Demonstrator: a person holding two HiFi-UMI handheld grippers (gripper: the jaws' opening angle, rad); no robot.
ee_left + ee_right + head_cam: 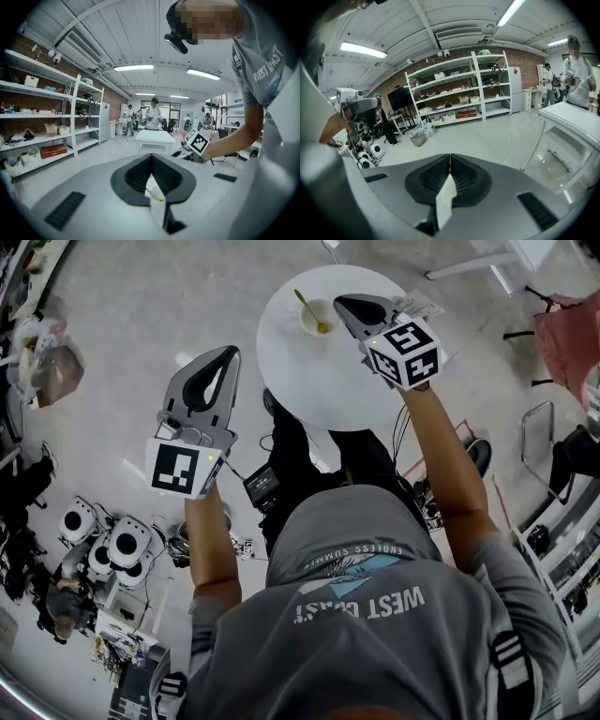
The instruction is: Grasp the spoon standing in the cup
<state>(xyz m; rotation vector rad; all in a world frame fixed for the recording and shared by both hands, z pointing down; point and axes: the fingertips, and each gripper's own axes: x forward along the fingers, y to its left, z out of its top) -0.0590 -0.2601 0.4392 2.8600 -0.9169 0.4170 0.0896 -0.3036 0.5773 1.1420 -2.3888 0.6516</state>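
Round white table [298, 381], white cup [316, 321] standing on it, yellow spoon [308, 307] inside

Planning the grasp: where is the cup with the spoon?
In the head view, the cup stands at the far edge of the white table, just left of the right gripper.

Spoon [308, 308] in cup [317, 319] on table [314, 381]; right gripper [341, 303] just right of cup, left gripper [231, 354] left of table.
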